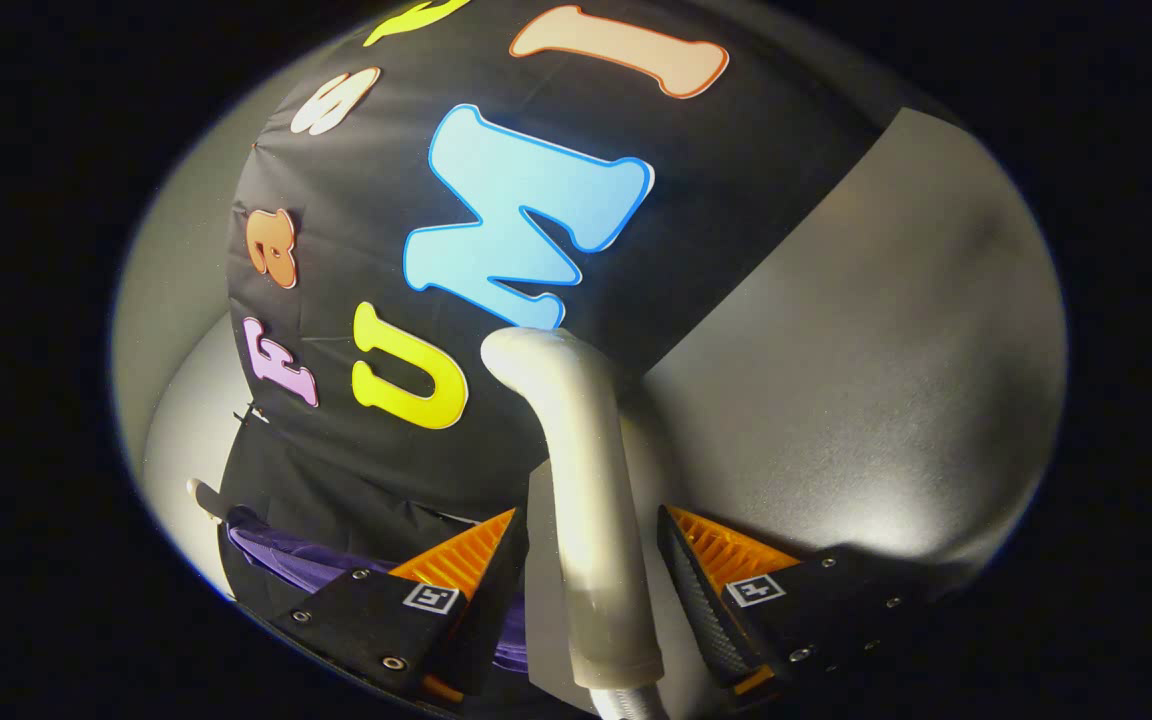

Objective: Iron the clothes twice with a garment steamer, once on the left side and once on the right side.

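The white garment steamer [576,430] stands up between my fingers, its curved head pointing away toward the black booth wall. My gripper [591,515] is shut on the steamer's handle, with one finger pressed against each side. A purple garment [286,555] lies beyond and to the left of my left finger, and that finger hides part of it. The view is tilted, so the steamer seems lifted off any surface. The steamer's hose end runs down under my fingers.
A plain grey surface [886,350] spreads out beyond my right finger. A small white rounded tip, perhaps a hanger end [201,492], pokes out just past the purple garment's far left side.
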Demonstrator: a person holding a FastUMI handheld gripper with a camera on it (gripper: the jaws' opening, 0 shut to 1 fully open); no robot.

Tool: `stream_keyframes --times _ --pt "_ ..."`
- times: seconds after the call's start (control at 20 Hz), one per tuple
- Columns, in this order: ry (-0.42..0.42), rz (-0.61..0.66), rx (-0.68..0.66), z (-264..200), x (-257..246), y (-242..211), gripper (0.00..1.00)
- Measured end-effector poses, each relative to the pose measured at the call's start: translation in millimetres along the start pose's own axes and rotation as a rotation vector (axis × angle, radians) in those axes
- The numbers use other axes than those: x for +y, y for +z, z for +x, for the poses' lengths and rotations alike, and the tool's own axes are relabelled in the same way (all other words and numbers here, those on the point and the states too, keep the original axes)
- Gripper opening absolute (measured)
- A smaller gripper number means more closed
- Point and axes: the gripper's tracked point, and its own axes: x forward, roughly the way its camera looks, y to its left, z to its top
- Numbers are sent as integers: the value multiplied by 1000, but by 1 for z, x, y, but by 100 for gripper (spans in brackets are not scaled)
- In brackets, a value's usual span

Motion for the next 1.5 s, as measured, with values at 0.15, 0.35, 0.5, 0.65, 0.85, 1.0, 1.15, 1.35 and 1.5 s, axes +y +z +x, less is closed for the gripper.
stream_keyframes --times 0.15,0.35,0.5,0.65,0.85,1.0,1.15,1.35,1.5 --pt "-11 40 16 5 -10 -1 55" --pt "-8 69 9 4 -7 1 40" --pt "-6 64 -7 1 -3 -1 34" --pt "-31 -20 -82 -20 4 -2 33" --pt "37 -35 -112 -62 51 -29 33" --pt "35 -55 -178 -83 72 -55 33" --pt "-1 -107 -264 -108 94 -85 33" --pt "-47 -213 -366 -135 131 -130 33" --pt "-55 -278 -431 -146 160 -163 33"
